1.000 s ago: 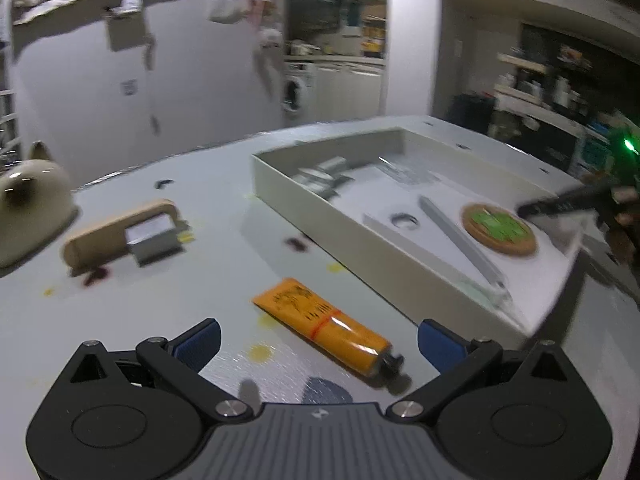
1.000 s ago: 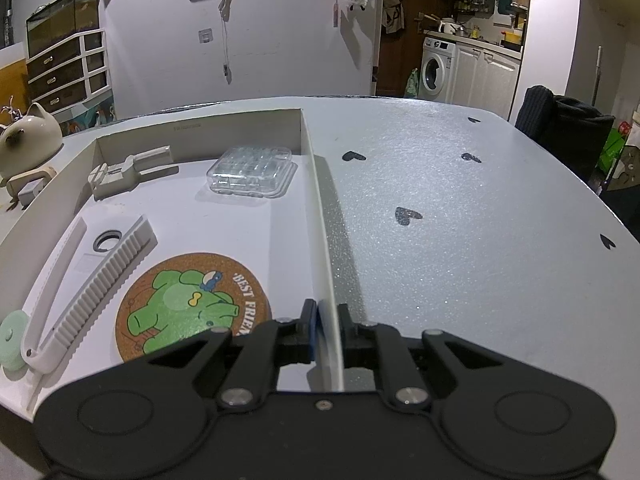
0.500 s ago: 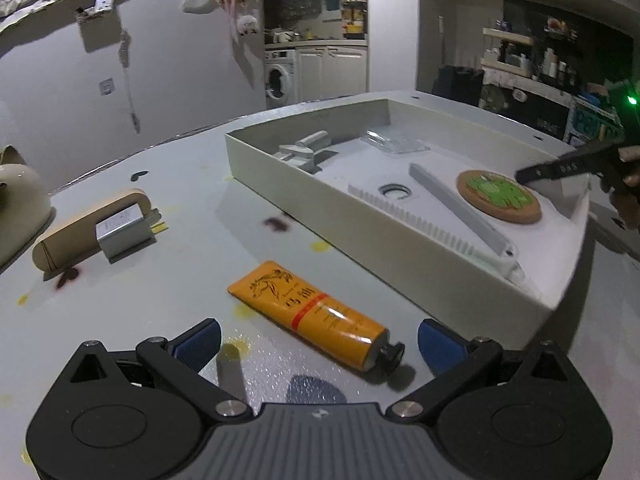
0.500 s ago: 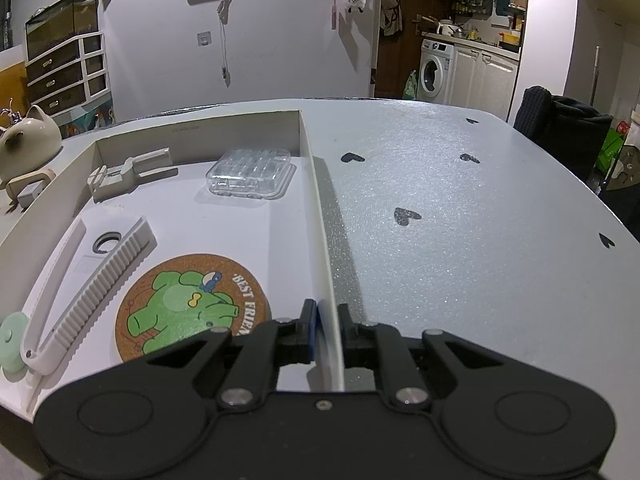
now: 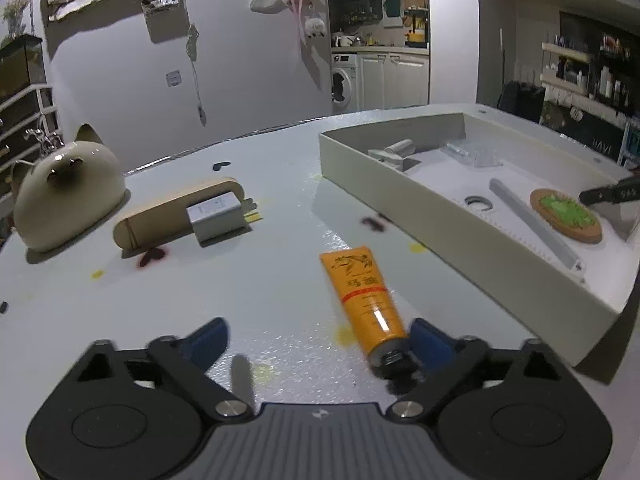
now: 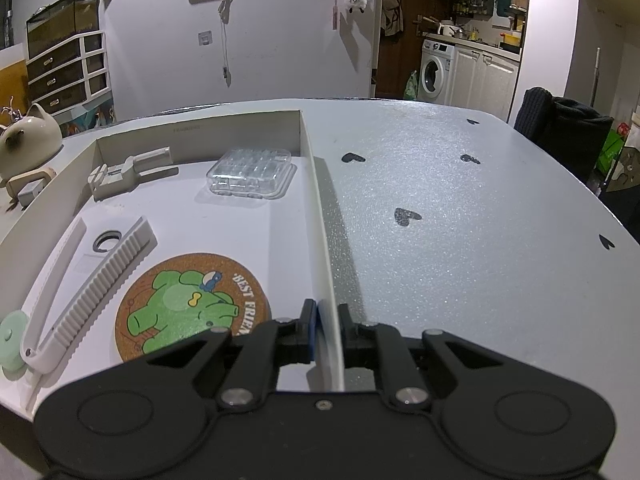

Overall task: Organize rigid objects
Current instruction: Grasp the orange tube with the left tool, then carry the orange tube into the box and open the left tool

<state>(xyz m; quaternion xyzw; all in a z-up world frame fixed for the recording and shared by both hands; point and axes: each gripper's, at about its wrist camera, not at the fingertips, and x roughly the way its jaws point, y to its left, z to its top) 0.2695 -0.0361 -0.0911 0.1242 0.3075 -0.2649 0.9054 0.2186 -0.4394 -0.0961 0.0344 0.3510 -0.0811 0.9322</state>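
Note:
A white shallow box (image 5: 460, 240) stands on the grey table, also seen in the right wrist view (image 6: 316, 184). In it lie a cork coaster with a green animal (image 6: 192, 304), a white comb-like piece (image 6: 92, 284), a clear plastic case (image 6: 250, 174) and a grey clip (image 6: 128, 172). My right gripper (image 6: 326, 328) is shut on the box's right wall. My left gripper (image 5: 320, 340) is open low over the table; an orange tube (image 5: 362, 300) lies with its cap end against the right finger (image 5: 430, 344).
A cat-shaped ceramic pot (image 5: 64, 188), a wooden block (image 5: 176, 212) and a small grey box (image 5: 216, 216) stand at the table's left. Black heart marks (image 6: 406, 216) dot the table right of the box. A dark chair (image 6: 560, 136) stands beyond the far right edge.
My left gripper has swung to the left, so the orange tube now sits by its right finger and the cat pot has come into view. The right gripper has held still on the box wall.

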